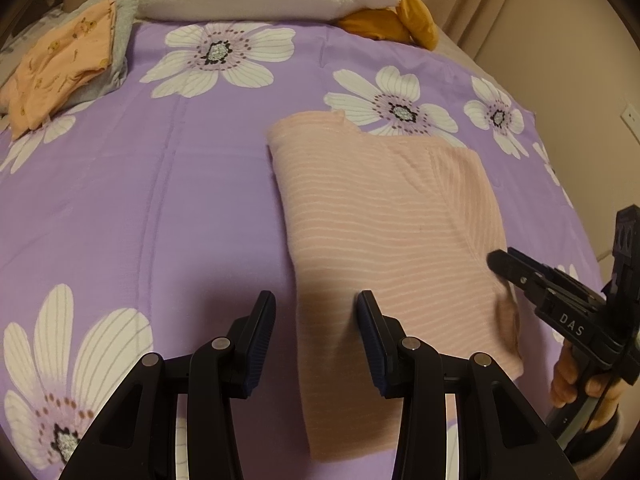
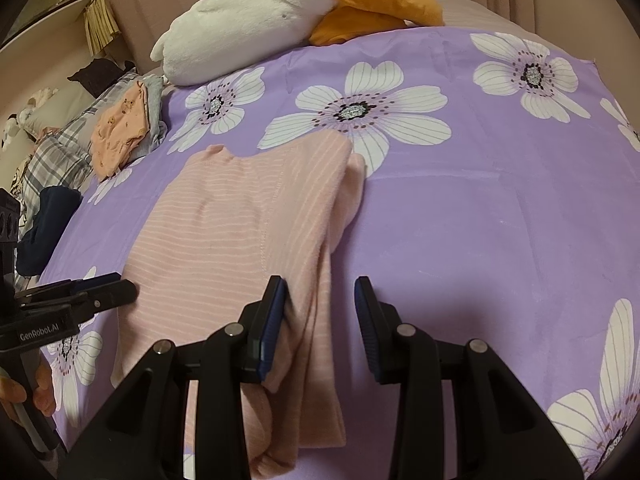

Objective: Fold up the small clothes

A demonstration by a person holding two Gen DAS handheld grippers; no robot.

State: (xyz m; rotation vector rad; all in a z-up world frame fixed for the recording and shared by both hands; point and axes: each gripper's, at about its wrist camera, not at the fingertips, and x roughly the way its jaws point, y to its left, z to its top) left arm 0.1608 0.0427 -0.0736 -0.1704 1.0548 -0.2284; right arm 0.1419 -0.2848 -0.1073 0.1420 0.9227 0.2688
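Pink striped garment [image 1: 384, 216]: partly folded, frame centre, on floral bedspread [image 1: 160, 200]. Left gripper [image 1: 316, 336] and right gripper [image 2: 320, 328]: fingers spread, empty, astride its near corners. Risk: pinching one layer only would undo the fold.

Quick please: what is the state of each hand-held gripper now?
Left hand-held gripper: open, holding nothing, above the pink garment.
Right hand-held gripper: open, holding nothing.

Both wrists downward; (shared) bedspread [image 1: 160, 184].
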